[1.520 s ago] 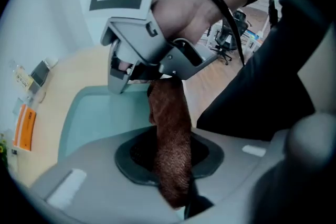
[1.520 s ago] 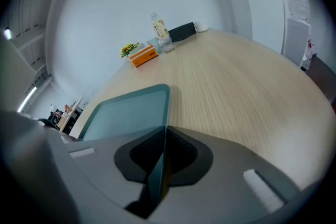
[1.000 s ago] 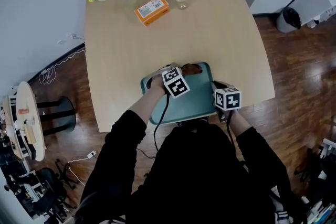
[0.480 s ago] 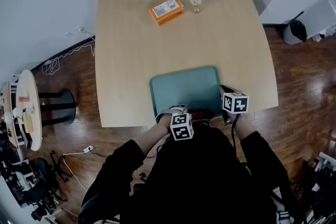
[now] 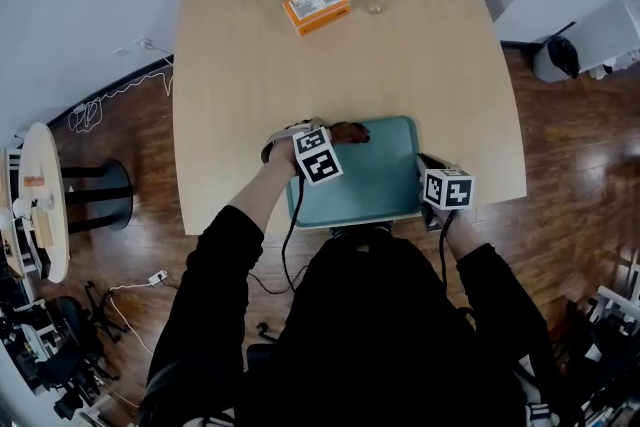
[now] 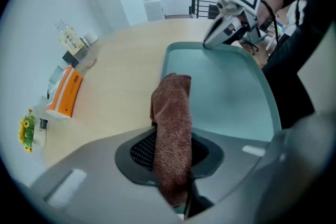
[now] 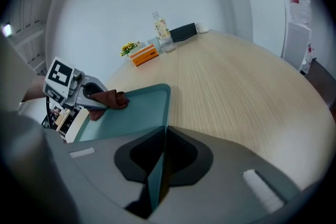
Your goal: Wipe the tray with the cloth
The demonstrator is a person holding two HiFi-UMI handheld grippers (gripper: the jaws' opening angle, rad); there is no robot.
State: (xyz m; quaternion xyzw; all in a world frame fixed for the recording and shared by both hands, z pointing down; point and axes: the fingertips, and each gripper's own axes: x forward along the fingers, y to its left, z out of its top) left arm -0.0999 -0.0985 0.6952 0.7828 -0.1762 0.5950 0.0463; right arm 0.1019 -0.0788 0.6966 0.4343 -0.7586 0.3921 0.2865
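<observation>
Cloth (image 6: pixel 170 123) pinched at tray (image 5: pixel 385 180) corner, rim clamped

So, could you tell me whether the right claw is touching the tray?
Touching: the right gripper view shows the right claw shut on the tray rim.

The tray (image 5: pixel 385 177) is teal and rectangular, with rounded corners and a low raised rim. It lies flat at the near edge of the bench (image 5: pixel 300 75), its near right rim pinched in the right gripper (image 7: pixel 164 134). The cloth (image 5: pixel 350 131) is reddish-brown, nubbly and bunched. It is clamped in the left gripper (image 5: pixel 336 134), its free end resting on the tray's far left corner.
</observation>
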